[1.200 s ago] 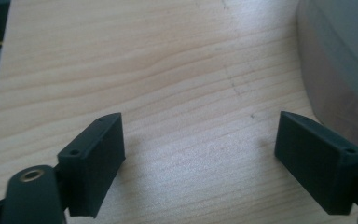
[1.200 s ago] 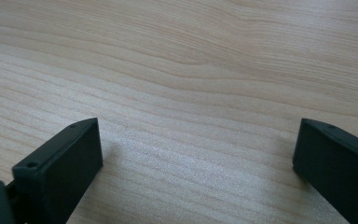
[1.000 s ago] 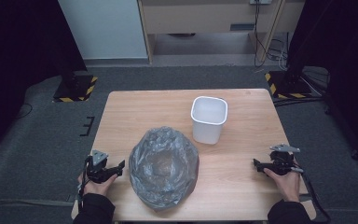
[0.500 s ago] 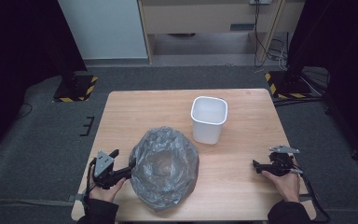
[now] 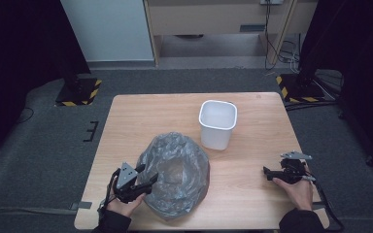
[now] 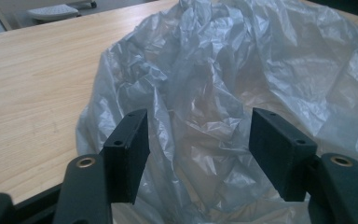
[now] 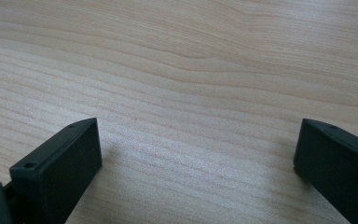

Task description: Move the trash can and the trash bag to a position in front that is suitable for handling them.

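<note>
- My left gripper (image 6: pixel 198 154) has its jaws apart, and they have just been closing in. The crumpled grey plastic bag (image 6: pixel 223 93) lies between them, but the pads do not press on it.
- In the left gripper view the film of the bag bulges up in the gap between my two black pads; each pad stands just clear of the wrinkles beside it.
- In the high view my left gripper (image 5: pixel 145 182) sits at the bag's (image 5: pixel 177 177) near-left edge, pointing toward the table's right, with the grey three-cornered plate on top of it.
- My right gripper (image 7: pixel 196 163) has its jaws wide apart over bare wood, with nothing between them.
- In the high view my right gripper (image 5: pixel 267 172) rests low near the table's right edge, well apart from the bag, pointing left.
- The bag lies in a loose, rounded heap on the near half of the wooden table (image 5: pixel 141 116), a little left of the middle. It is translucent, and I can read no print on it.
- A white square bin (image 5: pixel 217 124) stands upright just beyond the bag to its right, open at the top. Whether bag and bin touch I cannot tell.
- I can read no brand, label or writing on the bin, the table or my grippers.
- Beyond the table lies dark carpet, with yellow-and-black striped stand bases (image 5: pixel 80 92) at either far corner.
</note>
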`<action>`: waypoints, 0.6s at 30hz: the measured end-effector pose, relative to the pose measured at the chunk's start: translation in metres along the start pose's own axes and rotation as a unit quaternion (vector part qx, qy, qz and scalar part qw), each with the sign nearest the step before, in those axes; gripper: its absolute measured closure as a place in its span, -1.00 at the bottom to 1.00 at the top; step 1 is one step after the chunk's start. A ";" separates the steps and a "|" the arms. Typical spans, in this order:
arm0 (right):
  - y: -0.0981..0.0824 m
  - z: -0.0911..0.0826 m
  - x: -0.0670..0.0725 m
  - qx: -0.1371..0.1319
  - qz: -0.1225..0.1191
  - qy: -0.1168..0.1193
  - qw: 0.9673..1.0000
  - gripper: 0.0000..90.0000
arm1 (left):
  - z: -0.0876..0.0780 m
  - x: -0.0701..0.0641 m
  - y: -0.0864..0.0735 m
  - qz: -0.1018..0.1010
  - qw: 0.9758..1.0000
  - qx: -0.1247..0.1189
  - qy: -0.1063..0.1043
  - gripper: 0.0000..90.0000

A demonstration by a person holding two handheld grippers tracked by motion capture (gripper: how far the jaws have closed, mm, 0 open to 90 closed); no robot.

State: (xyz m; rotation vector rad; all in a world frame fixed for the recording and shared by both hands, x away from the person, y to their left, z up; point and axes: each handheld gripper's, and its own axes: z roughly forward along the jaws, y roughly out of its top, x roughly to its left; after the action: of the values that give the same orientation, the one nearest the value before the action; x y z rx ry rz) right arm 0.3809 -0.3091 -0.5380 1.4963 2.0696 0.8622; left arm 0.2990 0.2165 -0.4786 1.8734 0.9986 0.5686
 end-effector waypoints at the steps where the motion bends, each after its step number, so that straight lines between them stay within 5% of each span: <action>1: 0.000 0.000 0.000 0.000 0.000 -0.001 1.000 -0.97 | 0.002 -0.001 -0.001 0.002 1.000 0.003 -0.001 -0.13; 10: 0.000 0.000 0.000 0.000 0.000 0.000 1.000 -0.97 | 0.017 0.012 -0.006 0.003 0.999 0.031 0.019 0.13; 18: 0.000 0.000 0.000 0.000 0.000 0.000 1.000 -0.97 | 0.021 0.041 -0.005 -0.008 0.998 0.010 0.064 0.17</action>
State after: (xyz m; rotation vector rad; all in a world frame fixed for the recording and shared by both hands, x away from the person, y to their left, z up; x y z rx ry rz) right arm 0.3808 -0.3090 -0.5379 1.4967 2.0692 0.8625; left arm 0.3354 0.2414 -0.4933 1.8631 1.1049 0.6789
